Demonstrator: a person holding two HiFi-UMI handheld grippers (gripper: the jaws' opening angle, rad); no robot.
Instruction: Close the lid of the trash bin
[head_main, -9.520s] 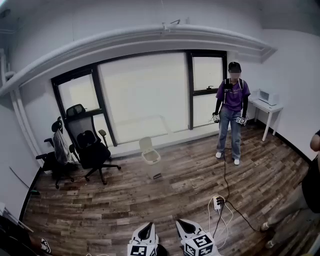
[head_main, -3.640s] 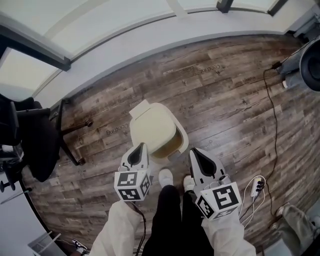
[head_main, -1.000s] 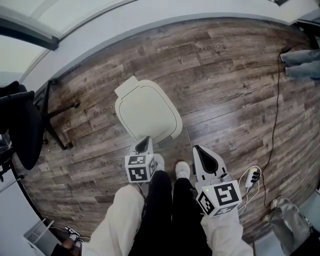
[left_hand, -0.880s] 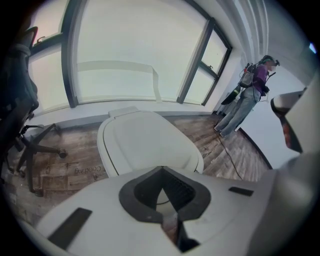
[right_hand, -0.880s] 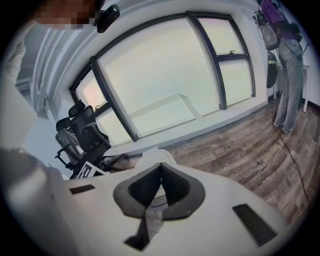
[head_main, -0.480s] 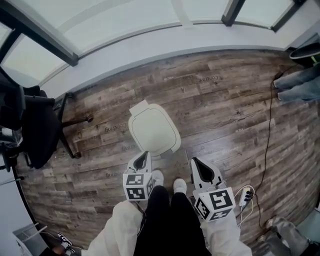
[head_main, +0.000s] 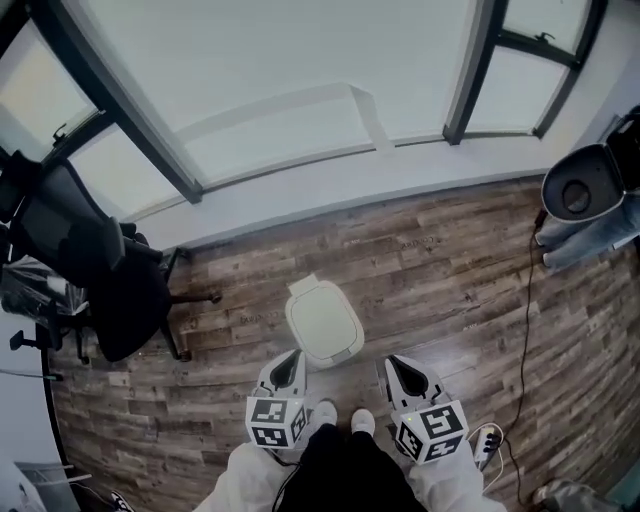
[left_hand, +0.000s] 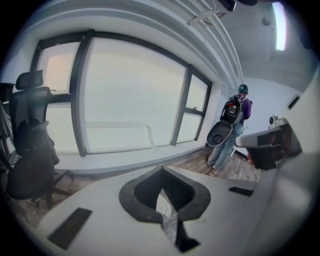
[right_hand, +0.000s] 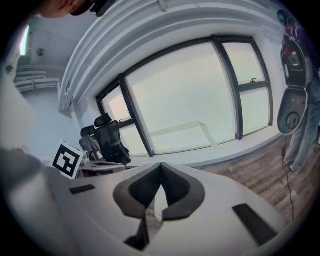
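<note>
The cream trash bin stands on the wood floor with its lid down flat, seen from above in the head view. My left gripper hangs just short of the bin's near left corner, apart from it, jaws together and holding nothing. My right gripper is to the bin's near right, also shut and holding nothing. In the left gripper view the left gripper has its dark pads meeting at the tip. The right gripper view shows the right gripper the same way. My shoes are just behind the bin.
A black office chair stands at the left by the big window. A person carrying a dark round-backed chair is at the right. A cable runs to a power strip near my right foot.
The bin's lid stood open 3.6 s ago and lay shut by 1.0 s ago. Since then the view has risen, the bin looks smaller, and both grippers have drawn back from it.
</note>
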